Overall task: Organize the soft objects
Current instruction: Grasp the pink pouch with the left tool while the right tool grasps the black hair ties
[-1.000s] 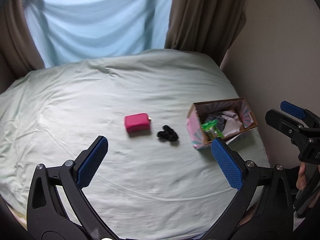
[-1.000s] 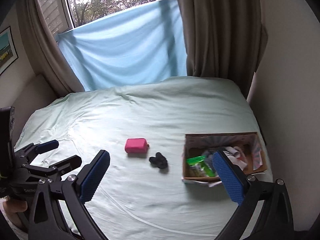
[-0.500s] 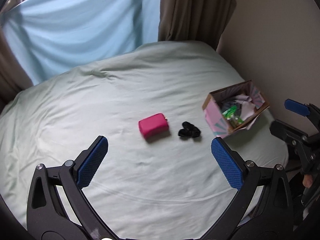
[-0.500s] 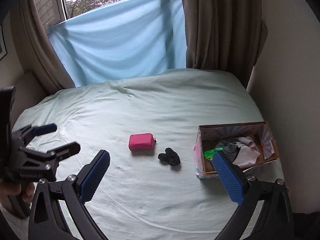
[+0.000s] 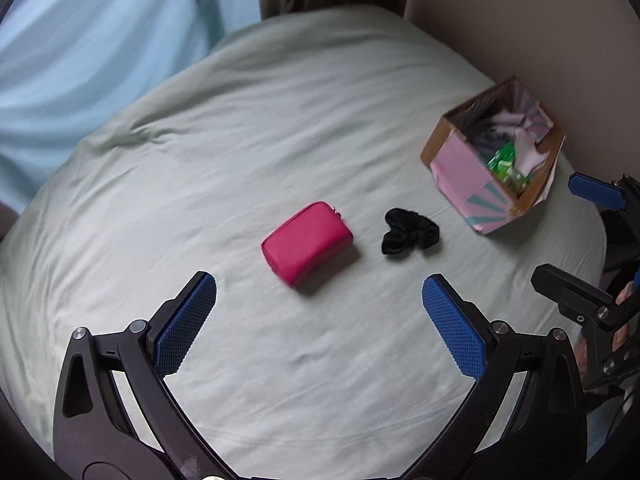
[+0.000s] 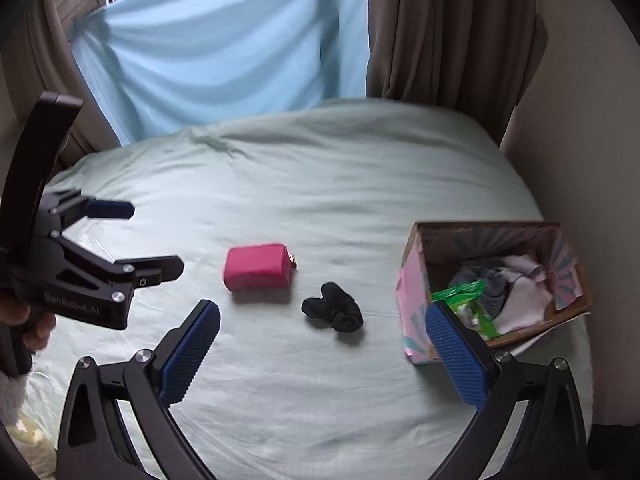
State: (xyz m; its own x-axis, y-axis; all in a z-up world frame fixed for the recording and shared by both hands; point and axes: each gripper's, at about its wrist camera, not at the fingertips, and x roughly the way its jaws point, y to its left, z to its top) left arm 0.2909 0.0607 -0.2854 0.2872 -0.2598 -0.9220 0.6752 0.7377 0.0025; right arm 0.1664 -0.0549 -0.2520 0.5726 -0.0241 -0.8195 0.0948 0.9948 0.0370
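Left gripper [image 5: 319, 312]: spread, empty (above bed).
Right gripper [image 6: 323, 340]: spread, empty.
Pink zipped fabric pouch [image 5: 307, 243]: beside black crumpled scrunchie [image 5: 410, 232].

One piece of lettering shows. In the right wrist view, on the near left, the left gripper [image 6: 154, 238] carries a faint pale word printed along the flat side of its black body, just below two silver screws. It seems to read "GenRobot.AI", though the letters are small and blurred, so the spelling is not sure. The green packet [image 6: 466, 304] inside the cardboard box [image 6: 412, 296] on the right has white patches that may be print, but none of it can be read. The left wrist view shows no readable text.
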